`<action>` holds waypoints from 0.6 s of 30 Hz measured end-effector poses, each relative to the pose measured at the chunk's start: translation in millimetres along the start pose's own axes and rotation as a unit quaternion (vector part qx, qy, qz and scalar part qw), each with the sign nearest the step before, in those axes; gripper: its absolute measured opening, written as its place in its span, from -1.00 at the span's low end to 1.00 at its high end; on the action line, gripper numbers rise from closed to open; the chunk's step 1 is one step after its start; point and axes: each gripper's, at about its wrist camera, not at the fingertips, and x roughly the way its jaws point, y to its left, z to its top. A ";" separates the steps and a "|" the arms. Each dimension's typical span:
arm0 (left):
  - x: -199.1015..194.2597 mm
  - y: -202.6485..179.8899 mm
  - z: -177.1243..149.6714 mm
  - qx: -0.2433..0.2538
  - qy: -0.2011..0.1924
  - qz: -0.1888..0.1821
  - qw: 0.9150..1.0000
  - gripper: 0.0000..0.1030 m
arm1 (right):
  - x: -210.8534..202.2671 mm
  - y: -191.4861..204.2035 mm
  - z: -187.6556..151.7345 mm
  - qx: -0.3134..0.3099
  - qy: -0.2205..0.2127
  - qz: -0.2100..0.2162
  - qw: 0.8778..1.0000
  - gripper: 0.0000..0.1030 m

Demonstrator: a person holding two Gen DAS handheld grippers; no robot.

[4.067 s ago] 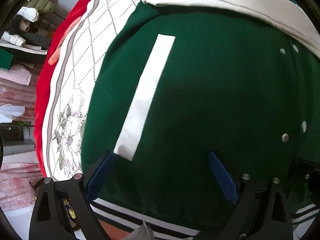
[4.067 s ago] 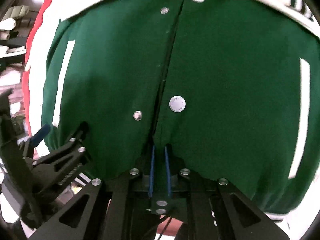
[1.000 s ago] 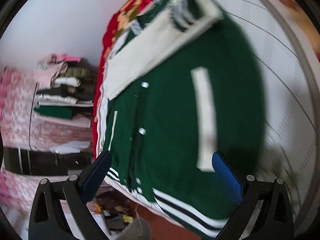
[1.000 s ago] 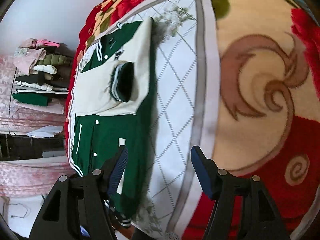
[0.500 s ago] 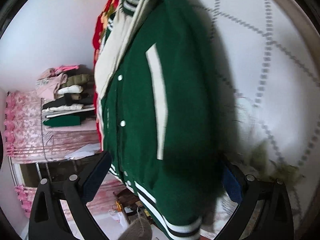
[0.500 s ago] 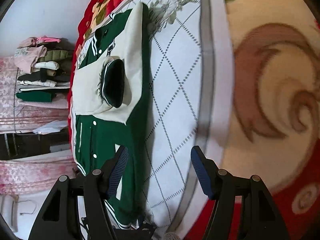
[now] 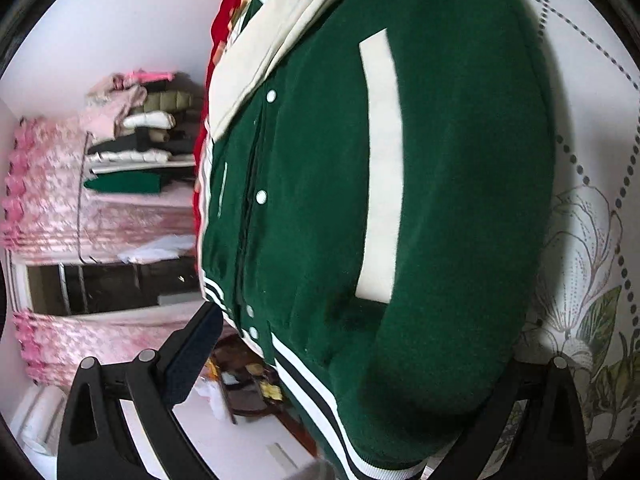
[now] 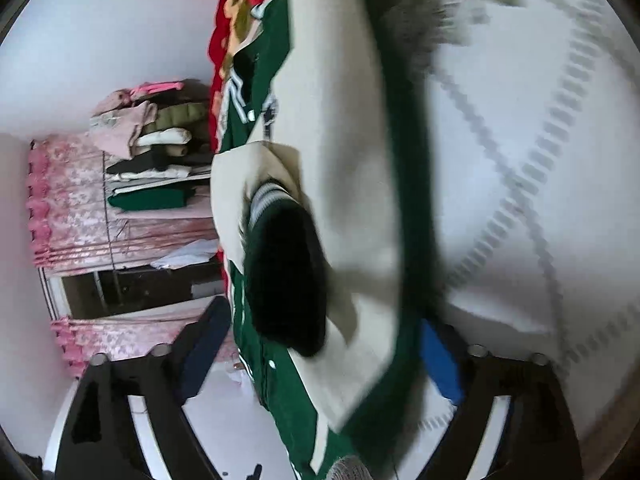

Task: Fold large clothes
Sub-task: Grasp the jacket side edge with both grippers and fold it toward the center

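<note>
On white quilted bedspread (image 7: 592, 128): green-and-cream snap-front varsity jacket (image 7: 440, 208), sleeves folded in.
Now both grippers, left (image 7: 360, 364) and right (image 8: 324, 344), swung to side edge, jaws wide, gripping nothing; lengthwise fold likely next.

A home bedroom: a white floral bedspread (image 7: 592, 240), pink lace curtains (image 7: 44, 196) and a stack of folded clothes (image 7: 136, 140).

The green jacket (image 7: 460, 208) is covering the left gripper's (image 7: 360, 360) right-hand finger at the lower right of the left wrist view, and its hem is running off the bottom edge. In the right wrist view, motion is blurring the jacket's cream sleeve (image 8: 348, 160) and the quilted blanket (image 8: 540, 200) at right.
</note>
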 end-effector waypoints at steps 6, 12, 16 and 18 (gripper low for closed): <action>-2.6 9.8 -0.7 -0.034 -0.005 -0.072 0.997 -0.34 | 32.3 16.4 14.1 0.000 0.015 -0.022 1.000 0.87; -14.3 35.9 -2.0 -0.068 -0.026 -0.117 0.990 -0.82 | 47.5 27.7 16.9 0.049 -0.014 -0.078 0.996 -0.51; -22.2 79.3 -5.1 -0.108 -0.043 -0.140 0.983 -0.85 | 43.3 74.1 10.2 0.032 -0.037 -0.102 0.994 -0.65; -20.3 101.7 -6.7 -0.123 -0.047 -0.162 0.978 -0.86 | 36.5 106.7 7.3 0.023 -0.050 -0.111 0.992 -0.68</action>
